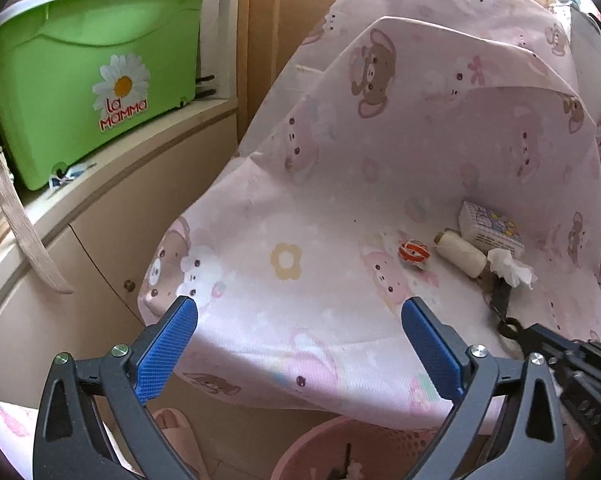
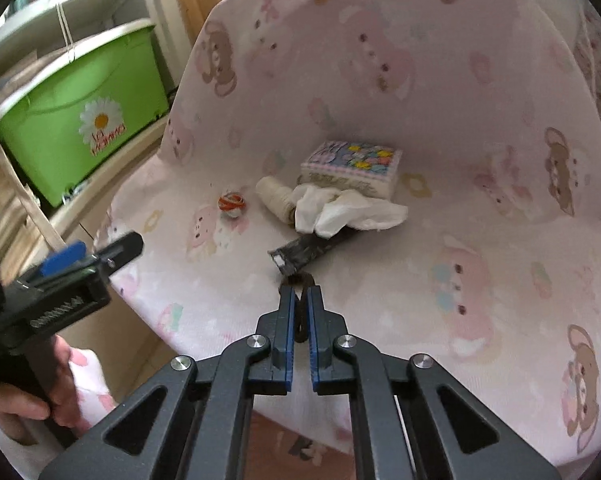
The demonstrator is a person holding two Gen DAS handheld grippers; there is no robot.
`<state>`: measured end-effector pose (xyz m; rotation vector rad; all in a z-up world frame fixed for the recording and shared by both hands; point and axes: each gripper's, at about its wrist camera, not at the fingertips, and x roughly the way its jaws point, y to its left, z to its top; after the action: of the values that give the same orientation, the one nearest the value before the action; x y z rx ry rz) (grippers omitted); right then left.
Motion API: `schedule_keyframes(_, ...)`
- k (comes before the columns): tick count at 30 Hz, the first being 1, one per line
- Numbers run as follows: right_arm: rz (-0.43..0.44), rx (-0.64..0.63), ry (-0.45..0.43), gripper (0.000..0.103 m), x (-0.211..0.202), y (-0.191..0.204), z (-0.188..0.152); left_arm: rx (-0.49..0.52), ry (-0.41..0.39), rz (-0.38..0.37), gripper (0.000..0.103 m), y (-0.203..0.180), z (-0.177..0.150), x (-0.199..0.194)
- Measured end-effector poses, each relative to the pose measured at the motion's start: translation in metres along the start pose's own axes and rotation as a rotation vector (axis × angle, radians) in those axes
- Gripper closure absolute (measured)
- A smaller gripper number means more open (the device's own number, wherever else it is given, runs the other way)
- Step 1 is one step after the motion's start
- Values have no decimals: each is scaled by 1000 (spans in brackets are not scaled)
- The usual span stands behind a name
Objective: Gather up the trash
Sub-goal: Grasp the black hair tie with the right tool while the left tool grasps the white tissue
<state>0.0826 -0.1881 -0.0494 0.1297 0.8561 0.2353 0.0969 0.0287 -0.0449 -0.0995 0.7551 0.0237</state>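
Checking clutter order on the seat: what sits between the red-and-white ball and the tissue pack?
The cream thread spool lies between the ball and the tissue pack, clearest in the right wrist view.

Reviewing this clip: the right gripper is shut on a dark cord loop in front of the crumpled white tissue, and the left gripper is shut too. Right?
Not quite. The left gripper is open, blue pads wide apart over the pink cartoon-print cloth, as the left wrist view shows. The right gripper is indeed shut on the dark cord loop in front of the crumpled white tissue.
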Motion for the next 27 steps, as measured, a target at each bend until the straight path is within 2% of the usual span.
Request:
schedule_keyframes(3, 3, 24, -23, 96, -15, -7, 1, -12, 7, -8, 3, 0, 0, 3)
schedule_keyframes(6, -5, 33, -31, 96, -28, -14, 1, 9, 4, -28, 8, -7, 2, 5)
schedule_keyframes(11, 100, 113, -60, 96, -48, -30, 5, 82, 4, -10, 13, -23, -4, 7)
schedule_keyframes(13, 28, 72, -77, 96, -54, -28, 7, 71, 4, -33, 13, -25, -5, 6)
schedule_keyframes(15, -89, -22, -29, 96, -46, -21, 6, 65, -10, -47, 13, -27, -5, 3)
schedule_keyframes(16, -100, -37, 1, 96, -41, -20, 4, 69, -21, -51, 13, -29, -4, 1)
schedule_keyframes(22, -11, 91, 111, 96, -23, -40, -7, 112, -26, -115, 15, -47, -4, -4)
schedule_keyframes(24, -8, 108, 126, 96, -22, -43, -11, 140, -17, -142, 19, -59, -3, -2)
schedule_keyframes(27, 0, 138, 137, 96, -24, -48, -19, 182, 15, -210, 32, -80, -3, 2)
